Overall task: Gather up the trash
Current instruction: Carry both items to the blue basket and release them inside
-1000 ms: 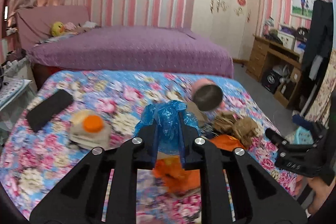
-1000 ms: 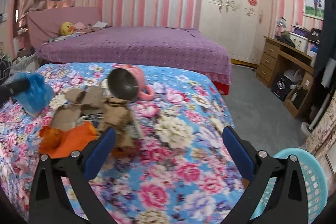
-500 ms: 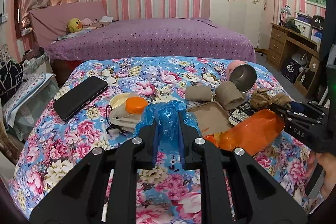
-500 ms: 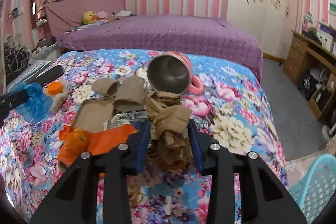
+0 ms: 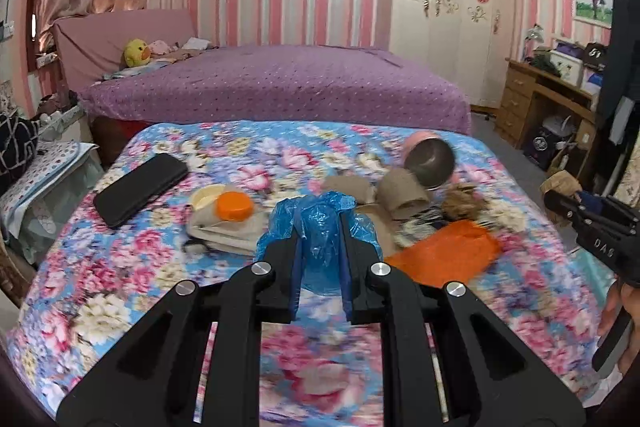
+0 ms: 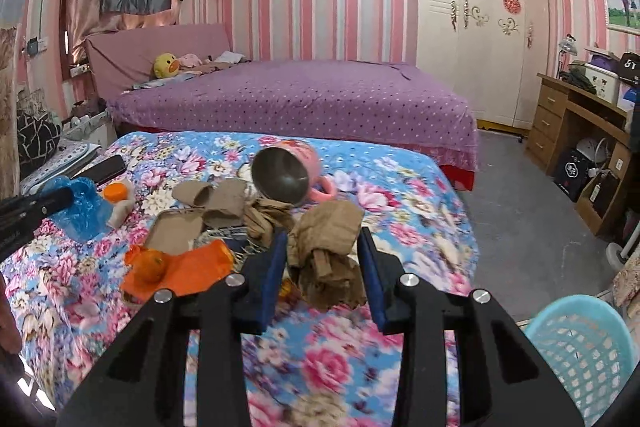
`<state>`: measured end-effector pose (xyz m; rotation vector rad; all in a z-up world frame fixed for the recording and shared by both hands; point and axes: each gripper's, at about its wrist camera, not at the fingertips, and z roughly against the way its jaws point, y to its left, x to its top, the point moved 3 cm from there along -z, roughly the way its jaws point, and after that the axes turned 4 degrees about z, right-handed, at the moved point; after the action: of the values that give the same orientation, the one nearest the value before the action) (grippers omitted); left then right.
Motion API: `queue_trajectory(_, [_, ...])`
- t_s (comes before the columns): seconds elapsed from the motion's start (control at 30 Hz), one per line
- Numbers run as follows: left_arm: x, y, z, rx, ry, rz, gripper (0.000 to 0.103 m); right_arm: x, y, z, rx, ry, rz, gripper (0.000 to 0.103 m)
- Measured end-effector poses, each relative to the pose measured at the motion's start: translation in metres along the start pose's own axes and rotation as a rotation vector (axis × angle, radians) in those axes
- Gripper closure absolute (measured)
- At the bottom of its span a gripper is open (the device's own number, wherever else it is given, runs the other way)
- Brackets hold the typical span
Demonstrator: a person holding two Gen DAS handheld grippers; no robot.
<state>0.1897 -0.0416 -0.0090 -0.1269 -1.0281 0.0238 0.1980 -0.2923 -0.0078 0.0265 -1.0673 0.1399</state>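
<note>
Pinching a crumpled blue plastic bag point(image 5: 320, 227), our left tongs point(image 5: 320, 243) hang over the floral bedspread point(image 5: 120, 267); our right tongs point(image 6: 324, 255) clamp wadded brown paper point(image 6: 326, 247), turquoise mesh basket point(image 6: 584, 355) at 4 o'clock.

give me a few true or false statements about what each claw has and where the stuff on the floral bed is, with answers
1. The left claw is shut on a blue plastic bag. True.
2. The right claw grips the orange plastic bag. False: it is shut on a crumpled brown paper wad; the orange plastic bag lies on the floral bedspread.
3. The pink mug lies on its side with its opening toward the camera. True.
4. The black phone sits in the basket. False: the black phone lies on the bedspread; the light blue basket stands beside the bed, on the right claw's side.
5. A yellow duck plush lies on the purple bed. True.
</note>
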Motion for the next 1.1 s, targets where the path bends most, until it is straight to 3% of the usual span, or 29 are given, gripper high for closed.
queue_trajectory(0.27, [-0.002,-0.076,0.019,-0.096,-0.022,-0.038,0.09,-0.022,-0.065,0.045,-0.073,-0.005,-0.06,0.067])
queue_trajectory(0.57, [-0.023,-0.179,0.046,-0.212,-0.032,-0.128,0.09,-0.066,-0.157,0.102,-0.232,0.025,-0.082,0.067])
queue_trajectory(0.83, [-0.052,-0.256,0.044,-0.324,0.034,-0.154,0.09,-0.11,-0.226,0.135,-0.325,0.069,-0.143,0.067])
queue_trajectory(1.1, [-0.082,-0.321,0.02,-0.438,0.127,-0.151,0.09,-0.131,-0.263,0.143,-0.367,0.089,-0.184,0.067])
